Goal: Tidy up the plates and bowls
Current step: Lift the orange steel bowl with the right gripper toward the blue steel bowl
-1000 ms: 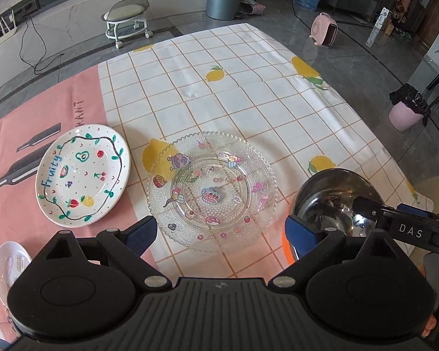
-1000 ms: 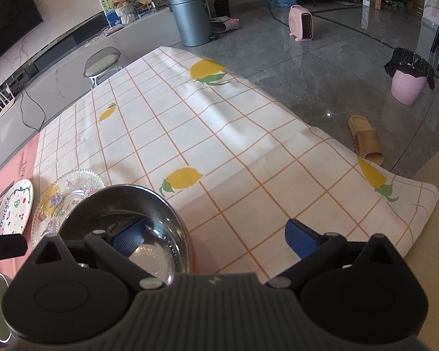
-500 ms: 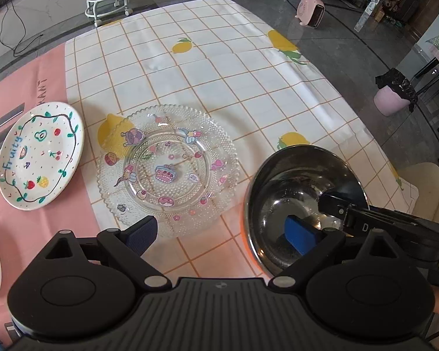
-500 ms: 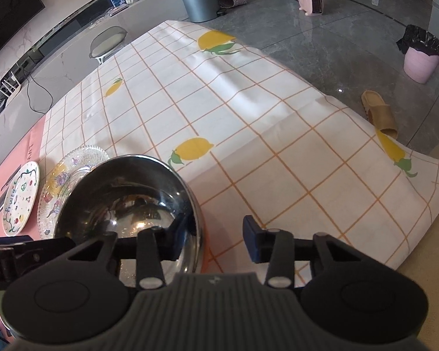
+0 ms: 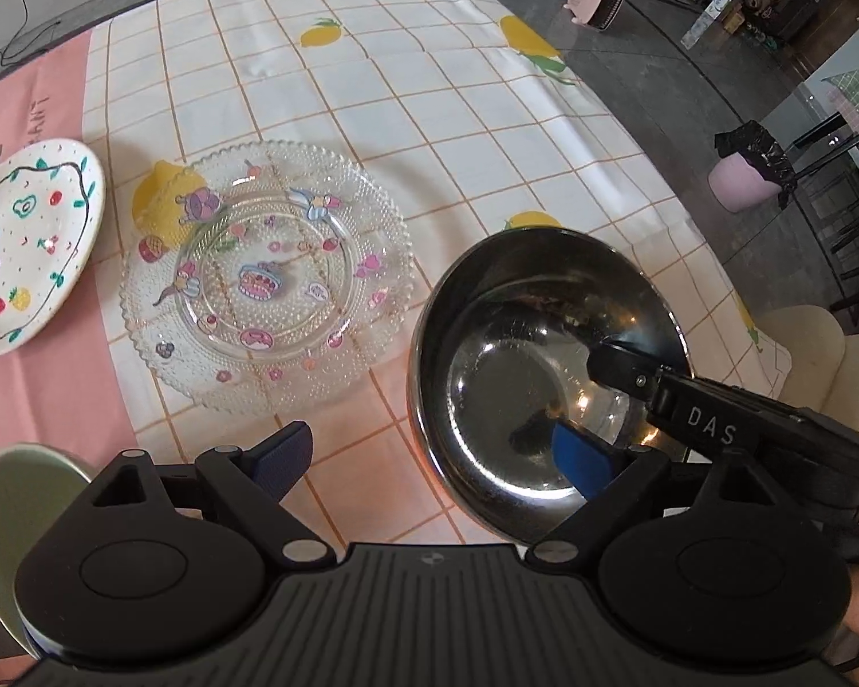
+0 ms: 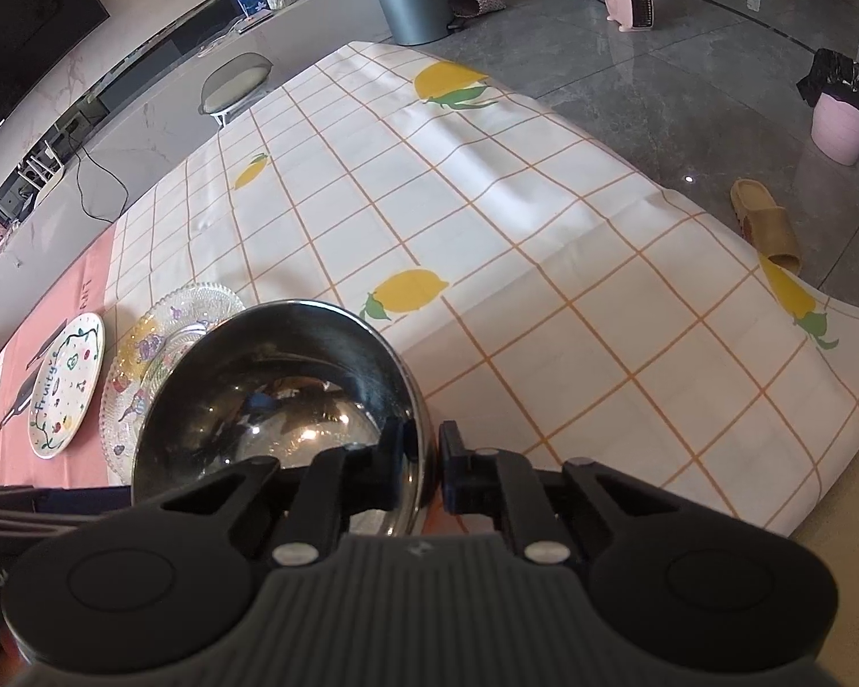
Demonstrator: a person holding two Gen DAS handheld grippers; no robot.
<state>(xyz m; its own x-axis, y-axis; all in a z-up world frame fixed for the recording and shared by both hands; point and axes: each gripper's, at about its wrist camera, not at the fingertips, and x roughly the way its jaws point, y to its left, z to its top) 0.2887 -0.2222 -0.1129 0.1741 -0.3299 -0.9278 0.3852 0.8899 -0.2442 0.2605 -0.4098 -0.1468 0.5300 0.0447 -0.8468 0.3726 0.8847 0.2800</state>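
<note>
Silver bowl [image 5: 544, 355], clear cartoon-printed plate [image 5: 266, 275], white fruit-painted plate [image 5: 23, 246], lemon-checked tablecloth [image 5: 429, 114]

Bright daylight, sharp focus, fisheye-bent edges, glare inside the steel bowl [image 5: 544, 366].

The right tool [image 6: 426, 461], wide apart a second ago with one pad inside the steel bowl [image 6: 280, 401] and the other out over the desk, is closing on the bowl's near rim — pads now on either side of the wall. The left tool [image 5: 432, 452], open, moves lower and across — its right pad now over the bowl, the glass plate [image 5: 266, 275] larger in view
</note>
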